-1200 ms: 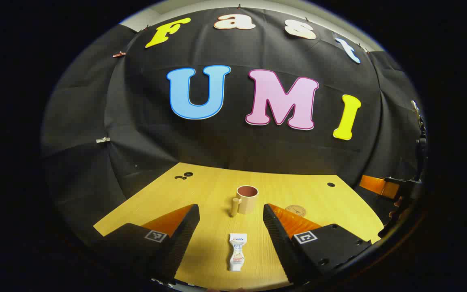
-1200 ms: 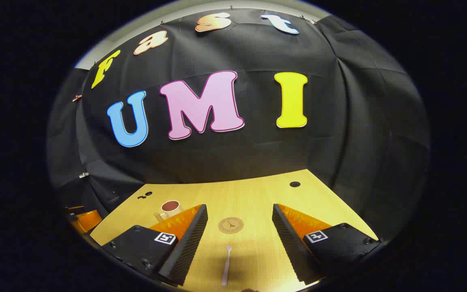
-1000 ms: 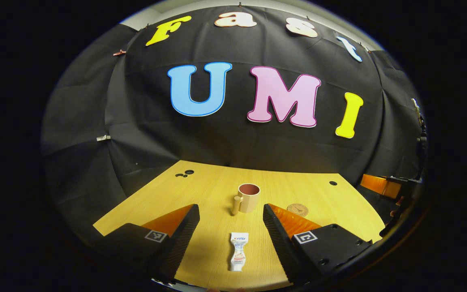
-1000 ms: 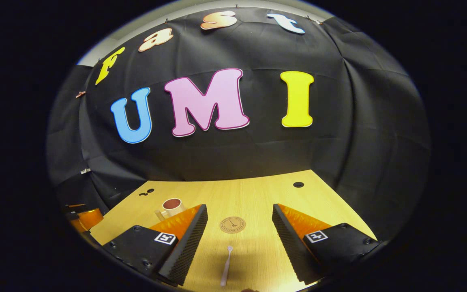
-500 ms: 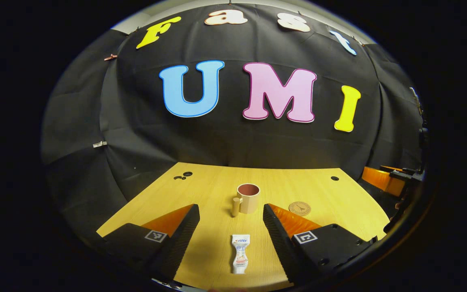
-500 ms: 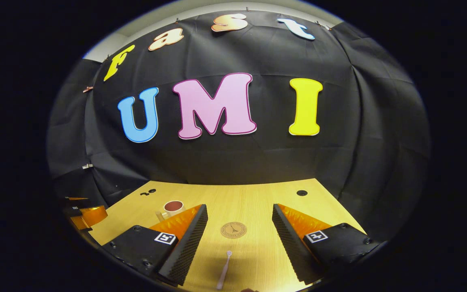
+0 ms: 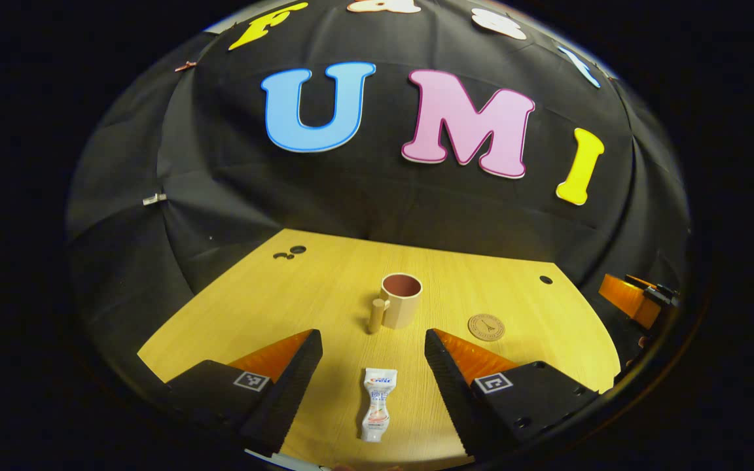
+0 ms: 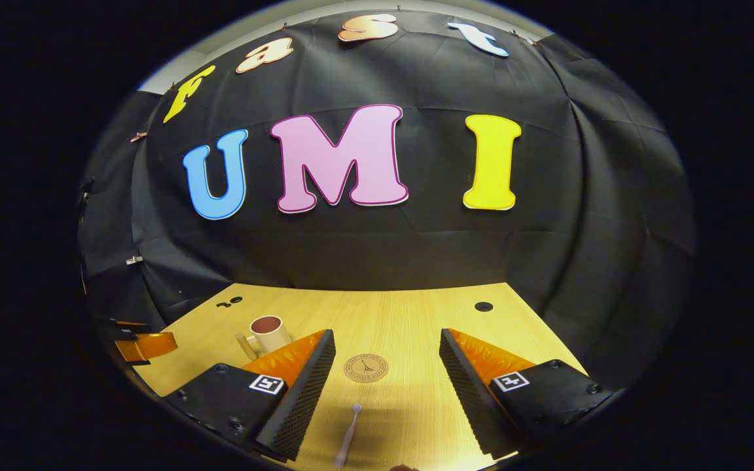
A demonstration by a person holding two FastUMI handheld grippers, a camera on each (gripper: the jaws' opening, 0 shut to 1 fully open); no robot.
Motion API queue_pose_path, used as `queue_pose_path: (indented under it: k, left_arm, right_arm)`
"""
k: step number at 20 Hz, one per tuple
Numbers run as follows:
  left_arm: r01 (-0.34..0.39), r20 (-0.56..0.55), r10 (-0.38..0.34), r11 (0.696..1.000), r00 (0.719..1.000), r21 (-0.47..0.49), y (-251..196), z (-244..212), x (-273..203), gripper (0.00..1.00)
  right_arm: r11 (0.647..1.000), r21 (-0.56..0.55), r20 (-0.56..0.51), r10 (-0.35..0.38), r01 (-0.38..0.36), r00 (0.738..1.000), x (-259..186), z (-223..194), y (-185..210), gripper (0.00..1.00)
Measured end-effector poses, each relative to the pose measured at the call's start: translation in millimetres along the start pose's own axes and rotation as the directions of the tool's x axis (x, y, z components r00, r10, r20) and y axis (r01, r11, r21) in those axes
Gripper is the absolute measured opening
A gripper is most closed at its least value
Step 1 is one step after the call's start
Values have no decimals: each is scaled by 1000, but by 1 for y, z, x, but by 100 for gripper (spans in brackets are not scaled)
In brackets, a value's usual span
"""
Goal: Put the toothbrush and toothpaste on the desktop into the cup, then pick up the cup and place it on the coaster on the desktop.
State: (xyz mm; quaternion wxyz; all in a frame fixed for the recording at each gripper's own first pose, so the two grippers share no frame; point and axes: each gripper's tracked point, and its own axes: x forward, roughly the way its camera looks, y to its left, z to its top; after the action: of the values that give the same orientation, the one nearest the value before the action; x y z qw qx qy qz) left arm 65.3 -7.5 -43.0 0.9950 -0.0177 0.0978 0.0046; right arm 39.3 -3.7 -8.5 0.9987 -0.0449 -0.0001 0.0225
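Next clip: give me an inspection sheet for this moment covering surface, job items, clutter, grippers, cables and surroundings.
Surface: light wood desktop with a few small round holes near its far edge.
Job's things: toothpaste lies flat between the left gripper's fingers, untouched. toothbrush lies flat between the right gripper's fingers, untouched. cup stands upright, nothing seen inside, handle toward the camera in the left gripper view. coaster is bare, apart from the cup.
Clutter: nothing seen.
Grippers: left gripper open, holding nothing; right gripper open, holding nothing.
Cables: nothing seen.
Surroundings: black cloth wall behind the desktop.
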Motion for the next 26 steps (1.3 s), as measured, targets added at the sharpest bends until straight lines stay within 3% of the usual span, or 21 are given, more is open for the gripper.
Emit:
queue_pose_path:
  k: [4,11,19,24,26]
  left_arm:
    - [0,-101,-1,1000,995,-16,-1,-33,23,98]
    - [-28,-234,35,999,972,37,-2,-95,57,97]
    - [-18,-380,42,998,924,67,2,-154,76,98]
    - [16,-452,36,994,891,111,2,-182,76,97]
    - [53,-437,11,990,900,134,-4,-178,82,90]
  right_arm:
    - [1000,-7,-17,21,-21,1000,11,-6,0,98]
    - [1000,-5,-117,25,-26,993,34,-36,-10,99]
    - [999,-13,-189,29,-32,982,37,-60,-10,99]
    - [1000,-14,-231,24,-28,973,29,-77,-10,99]
    - [1000,-21,-243,8,-13,970,25,-82,-12,98]
